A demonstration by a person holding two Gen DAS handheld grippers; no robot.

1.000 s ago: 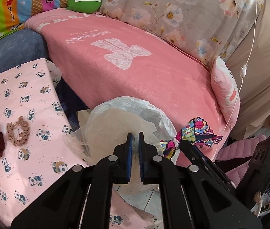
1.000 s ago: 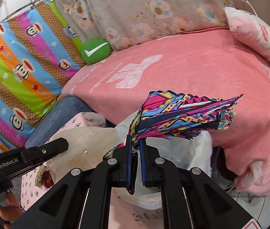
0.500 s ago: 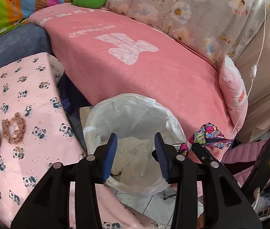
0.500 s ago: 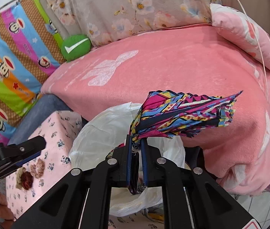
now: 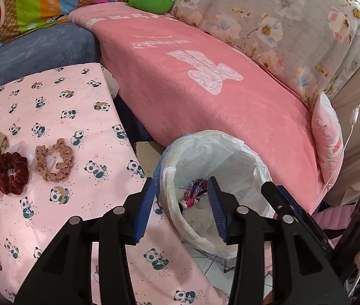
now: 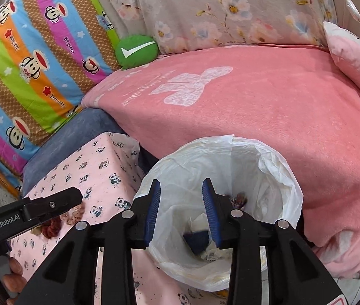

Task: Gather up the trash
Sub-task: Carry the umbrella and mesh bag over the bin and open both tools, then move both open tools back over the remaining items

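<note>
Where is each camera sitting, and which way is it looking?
Left wrist: rides on the left gripper, looking forward and down at the lined trash bin and panda cloth; its open fingers show.
Right wrist: rides on the right gripper, looking down into the same trash bin; its open fingers show, plus the left gripper at its left.
Shared: bin, pink blanket, green cushion.
</note>
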